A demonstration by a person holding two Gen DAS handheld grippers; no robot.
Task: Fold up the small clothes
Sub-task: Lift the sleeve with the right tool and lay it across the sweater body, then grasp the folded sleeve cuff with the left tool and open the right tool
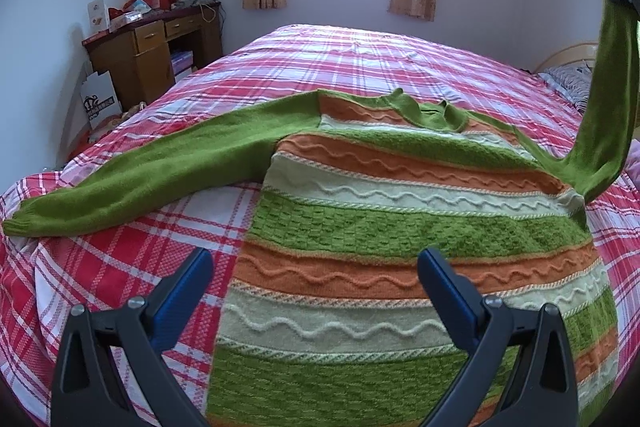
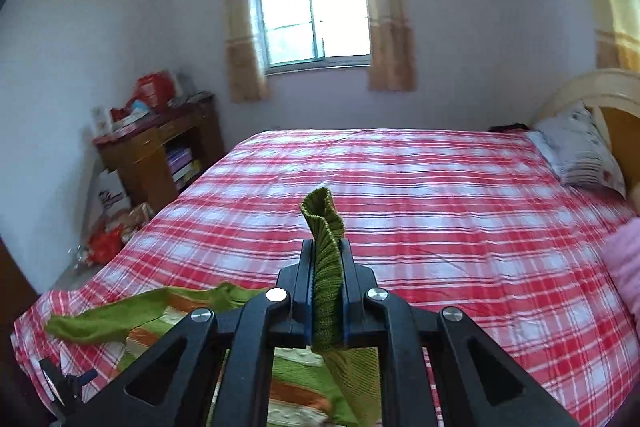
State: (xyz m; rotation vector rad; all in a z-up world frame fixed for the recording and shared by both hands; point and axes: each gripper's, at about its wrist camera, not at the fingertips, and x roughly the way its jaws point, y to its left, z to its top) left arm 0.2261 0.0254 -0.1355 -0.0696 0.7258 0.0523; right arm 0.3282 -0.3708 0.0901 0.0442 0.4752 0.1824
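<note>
A small knitted sweater [image 1: 400, 227] with green, orange and cream stripes lies flat on the plaid bed. Its left green sleeve [image 1: 140, 179] stretches out flat to the left. Its right green sleeve [image 1: 604, 107] is lifted up at the right edge of the left wrist view. My left gripper [image 1: 316, 267] is open and empty, hovering over the sweater's lower left part. My right gripper [image 2: 326, 251] is shut on the cuff of the right sleeve [image 2: 326, 267] and holds it above the bed; the sweater body [image 2: 296, 379] shows below it.
The bed [image 2: 440, 207] has a red and white plaid sheet. A pillow [image 2: 576, 151] and headboard are at the right. A wooden desk [image 1: 156, 51] with clutter stands at the left wall, bags on the floor beside it. A window with curtains is at the back.
</note>
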